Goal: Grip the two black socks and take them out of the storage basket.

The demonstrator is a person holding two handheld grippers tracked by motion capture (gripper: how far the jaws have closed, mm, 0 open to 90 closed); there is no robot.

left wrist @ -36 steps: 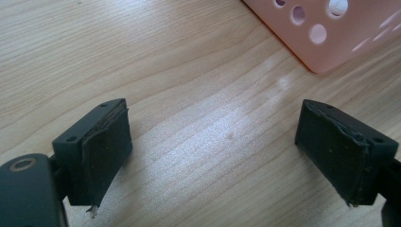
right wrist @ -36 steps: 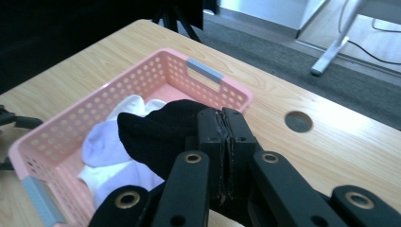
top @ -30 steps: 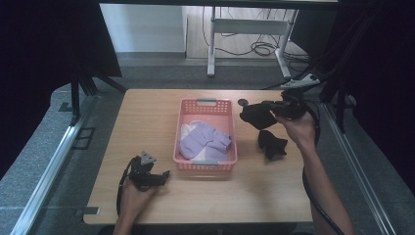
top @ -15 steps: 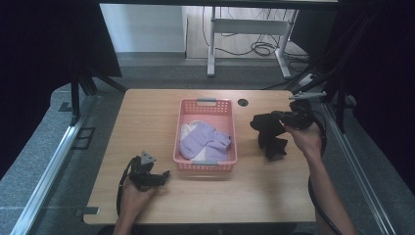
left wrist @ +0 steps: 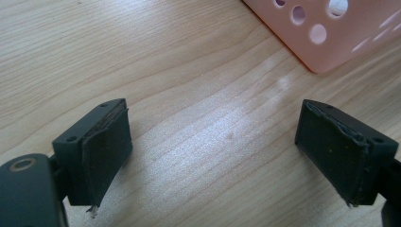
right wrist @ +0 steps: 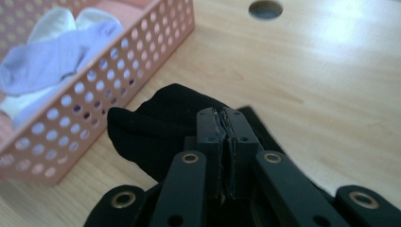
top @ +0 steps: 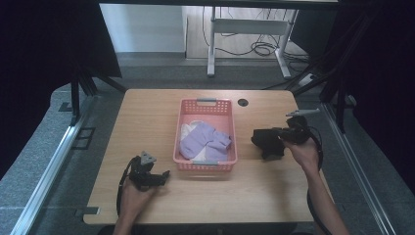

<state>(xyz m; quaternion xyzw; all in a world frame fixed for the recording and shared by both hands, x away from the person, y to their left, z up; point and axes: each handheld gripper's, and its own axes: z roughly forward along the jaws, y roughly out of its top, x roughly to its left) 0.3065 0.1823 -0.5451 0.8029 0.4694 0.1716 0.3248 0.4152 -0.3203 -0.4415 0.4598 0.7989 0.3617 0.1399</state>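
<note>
Right gripper view: jaws of the right gripper (right wrist: 226, 124) are pressed together, pinching a black sock (right wrist: 161, 127) low over the worktop (right wrist: 331, 94), just beside the basket (right wrist: 142, 56). Left gripper (left wrist: 213, 142) jaws are spread wide, nothing between, over bare worktop.

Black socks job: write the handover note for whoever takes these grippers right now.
Right gripper: jaws closed, over the black socks on the table beside the pink basket; whether it pinches fabric is unclear.
Left gripper: open, empty, low over bare table near the basket's corner.
Done: purple socks and white socks are in the basket.
Left: probably move the black socks into the basket.
</note>
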